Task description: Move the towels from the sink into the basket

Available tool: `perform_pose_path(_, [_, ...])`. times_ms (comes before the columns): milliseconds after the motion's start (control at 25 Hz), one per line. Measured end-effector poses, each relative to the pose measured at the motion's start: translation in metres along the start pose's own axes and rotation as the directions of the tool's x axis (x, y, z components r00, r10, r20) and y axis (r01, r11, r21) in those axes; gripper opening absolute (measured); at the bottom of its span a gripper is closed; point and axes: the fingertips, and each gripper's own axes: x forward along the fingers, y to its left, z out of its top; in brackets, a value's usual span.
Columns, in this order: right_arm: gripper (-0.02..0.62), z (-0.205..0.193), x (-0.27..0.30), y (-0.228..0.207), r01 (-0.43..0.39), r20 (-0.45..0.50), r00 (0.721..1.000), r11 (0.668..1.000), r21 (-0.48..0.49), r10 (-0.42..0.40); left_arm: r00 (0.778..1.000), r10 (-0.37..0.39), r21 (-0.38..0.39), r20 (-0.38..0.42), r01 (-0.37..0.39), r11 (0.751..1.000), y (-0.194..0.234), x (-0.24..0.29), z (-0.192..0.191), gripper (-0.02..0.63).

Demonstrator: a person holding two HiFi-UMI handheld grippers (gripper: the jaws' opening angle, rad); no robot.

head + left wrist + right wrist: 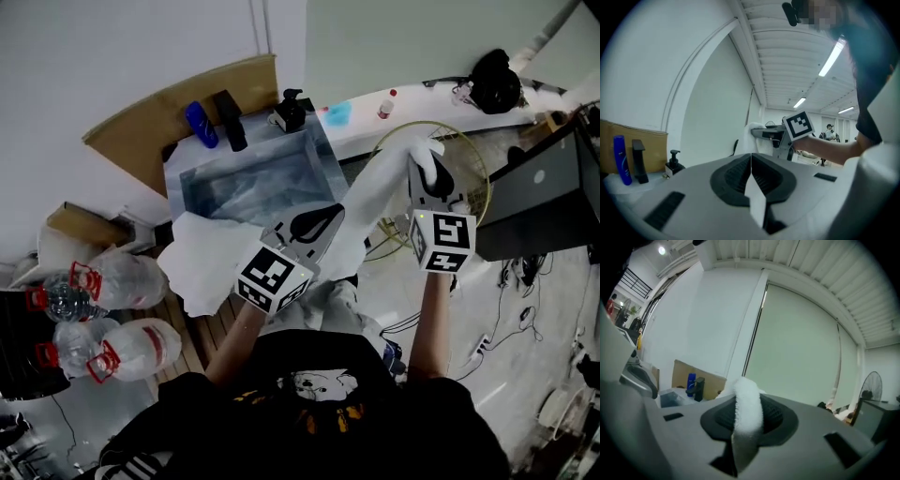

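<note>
A white towel (375, 192) hangs stretched between my two grippers, in front of the steel sink (192, 183). My left gripper (314, 225) is shut on one thin edge of the towel (757, 201), and a large flap droops to the left below it. My right gripper (427, 173) is shut on a thick fold of the towel (747, 413) and holds it above the round wire basket (469, 150). In the left gripper view the jaws (751, 161) point roughly level, with the right gripper (776, 136) ahead. The right gripper's jaws (747, 404) also point level.
A blue bottle (201, 124), a black tap (230, 120) and a black pump bottle (289, 111) stand behind the sink. Large plastic water bottles (117, 281) lie on the floor at left. A dark case (544, 187) stands right of the basket, with cables on the floor.
</note>
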Motion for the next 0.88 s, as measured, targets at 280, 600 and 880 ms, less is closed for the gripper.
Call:
perform_pose_path(280, [0.078,-0.001,0.01,-0.116,0.047,0.041,0.998,0.999,0.022,-0.048,1.0,-0.026,0.002,-0.009,0.026,1.0,-0.016,0.095,0.011,0.008])
perform_pose_path(600, [0.078,0.006,0.052,-0.216,0.032,0.092,0.995,0.999,-0.041,-0.028,1.0,-0.011,-0.007,-0.018,0.01,1.0,-0.024,0.195,0.02,0.008])
perform_pose_path(880, [0.078,-0.096,0.116,-0.246,-0.047,-0.09,0.995,0.999,0.002,0.047,0.997,0.013,-0.014,-0.073,-0.014,1.0,-0.02,0.248,0.009,0.008])
